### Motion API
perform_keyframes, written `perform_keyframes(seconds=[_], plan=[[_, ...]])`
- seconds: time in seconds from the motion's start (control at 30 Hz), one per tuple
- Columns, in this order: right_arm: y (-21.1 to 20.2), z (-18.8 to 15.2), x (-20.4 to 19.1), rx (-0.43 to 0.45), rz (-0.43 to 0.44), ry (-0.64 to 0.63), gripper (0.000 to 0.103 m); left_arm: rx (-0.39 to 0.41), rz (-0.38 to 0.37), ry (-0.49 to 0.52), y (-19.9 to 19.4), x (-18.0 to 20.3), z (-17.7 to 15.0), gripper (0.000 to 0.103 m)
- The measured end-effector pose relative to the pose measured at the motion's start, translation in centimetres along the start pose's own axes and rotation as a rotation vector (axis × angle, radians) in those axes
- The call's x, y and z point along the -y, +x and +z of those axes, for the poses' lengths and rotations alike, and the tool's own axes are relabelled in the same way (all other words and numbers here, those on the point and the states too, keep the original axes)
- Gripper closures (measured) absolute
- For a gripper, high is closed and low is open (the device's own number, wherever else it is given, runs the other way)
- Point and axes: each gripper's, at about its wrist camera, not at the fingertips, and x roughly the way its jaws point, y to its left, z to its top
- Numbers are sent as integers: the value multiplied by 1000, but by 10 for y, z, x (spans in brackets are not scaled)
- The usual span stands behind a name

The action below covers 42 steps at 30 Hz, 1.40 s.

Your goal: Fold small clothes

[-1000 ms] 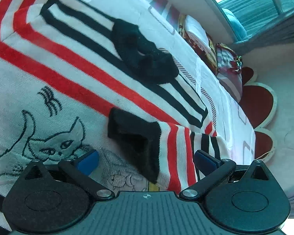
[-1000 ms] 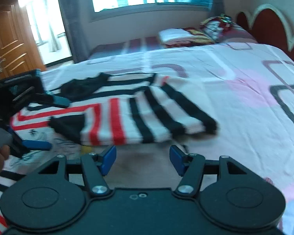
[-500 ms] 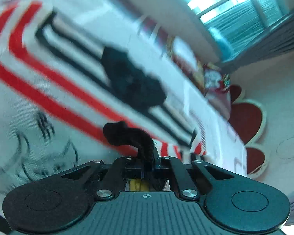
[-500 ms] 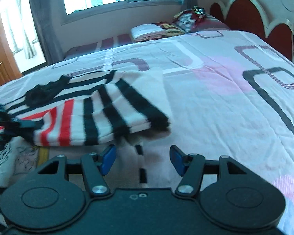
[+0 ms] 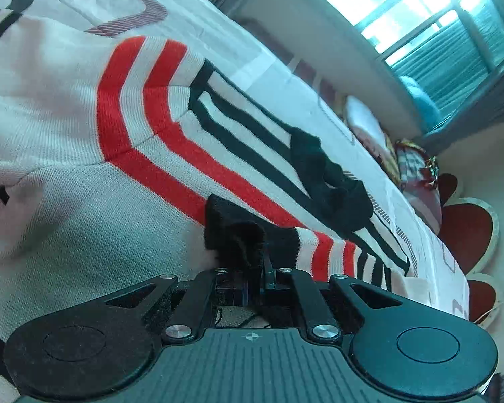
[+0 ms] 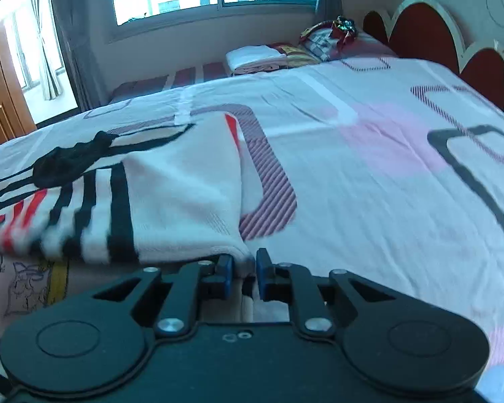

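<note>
A: Since a second ago the left gripper [image 5: 252,288] has gone from wide apart to clamped on the black cuff [image 5: 238,235] of the sweater's sleeve, and the right gripper [image 6: 242,272] has just been closing its jaws too, with a white edge of the sweater [image 6: 184,208] between them.

B: Is the right one gripping it?

A: It looks so. The blue pads stand narrow, with the knit bunched up in the small gap. The left is pinched right down, the cuff rising out of it.

B: Where does the garment lie?

A: The striped sweater is on the bed [image 6: 386,174]. Nearest the left gripper is the cuff, then the red and black stripes of the sleeve, then the chest. Beyond that the black collar [image 5: 326,181] sits crumpled on the stripes. Far off are a stack of folded cloth [image 6: 262,57] by the window and the red headboard [image 6: 420,30].

B: What could spoil the fold?

A: The right gripper holds only a thin bit of the edge, so I judge the knit could slip free if it is pulled hard. It may also have caught the bedsheet underneath, which would then drag along. And if the two hands move unevenly, the sleeve could land askew and the loose collar bunch further.
</note>
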Motion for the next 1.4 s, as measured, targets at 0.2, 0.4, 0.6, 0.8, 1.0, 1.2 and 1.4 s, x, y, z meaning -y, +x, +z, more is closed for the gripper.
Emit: perform_keyframes(seconds=[0.2,0.4,0.6,0.8,1.0,1.2,1.4], plan=[[-3,-3,3,-43,33,24,87,45,78,99,-25,8,16,97],[-38,1,19,-28,81,61,80,103,65,125,-59,6,22,97],[-13,39,-6,27,129,5,80,38,-12,221,-16,55,14,97],[50,78,-32,8,130,-56,80,0,47,235,23,44,6,98],[95,85,-29,6,41,-126,85,-39,27,210,22,39,12,99],[73,85,-35,25,53,-114,83,1,90,307,12,52,3,99],[63,50,-58,14,67,-263,83,-24,79,266,12,40,11,99]])
